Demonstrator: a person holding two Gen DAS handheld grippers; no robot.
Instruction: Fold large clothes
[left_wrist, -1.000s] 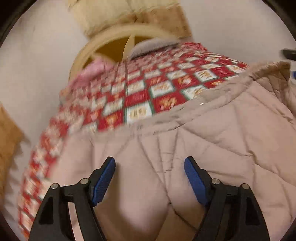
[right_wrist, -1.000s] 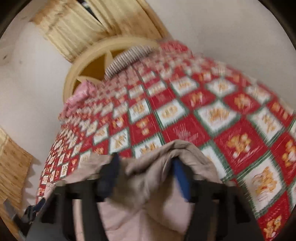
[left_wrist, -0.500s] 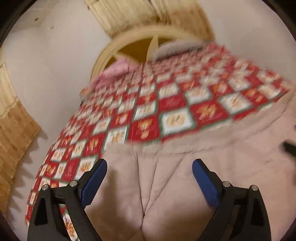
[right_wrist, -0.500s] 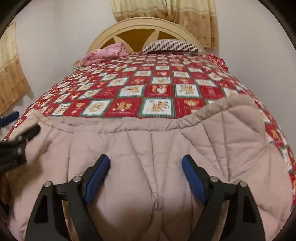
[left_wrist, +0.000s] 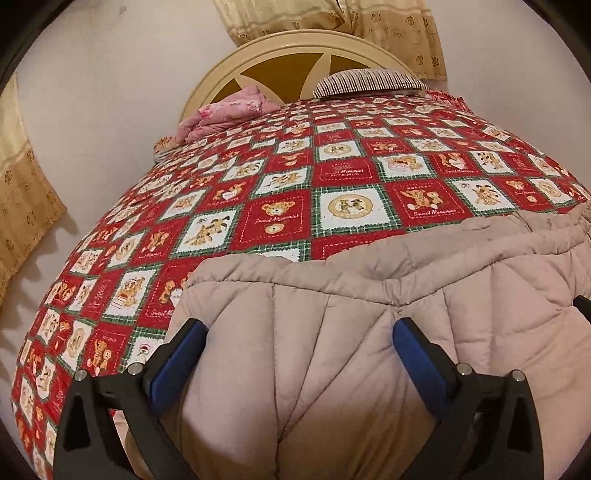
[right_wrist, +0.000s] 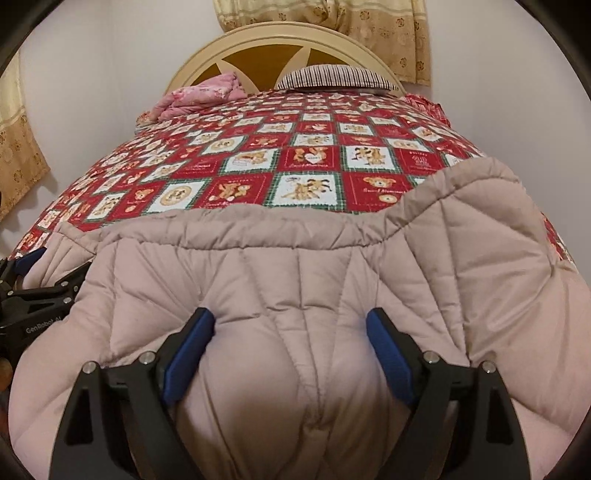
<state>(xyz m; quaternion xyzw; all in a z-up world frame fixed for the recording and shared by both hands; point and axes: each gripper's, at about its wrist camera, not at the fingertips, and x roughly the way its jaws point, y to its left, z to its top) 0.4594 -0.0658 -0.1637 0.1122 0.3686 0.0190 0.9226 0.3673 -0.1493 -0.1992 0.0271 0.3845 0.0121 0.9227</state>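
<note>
Right wrist view alone shows left gripper (right_wrist: 40, 273) at jacket's (right_wrist: 295, 280) left edge. Jacket lies on quilt (right_wrist: 314, 155), bulging btwn both tongs. Left jaws opening; right gripper (right_wrist: 290, 334) spread, opening, pads not pinching.

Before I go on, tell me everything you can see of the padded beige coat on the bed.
The puffy beige quilted coat lies spread on the red patchwork teddy-bear bedspread at the near end of the bed. Stitched seams fan out from its middle; a gathered band runs along its far edge, and one rounded part rises on the right. It bulges between both claws: the left claw is opening, and the right claw stands wide.
</note>
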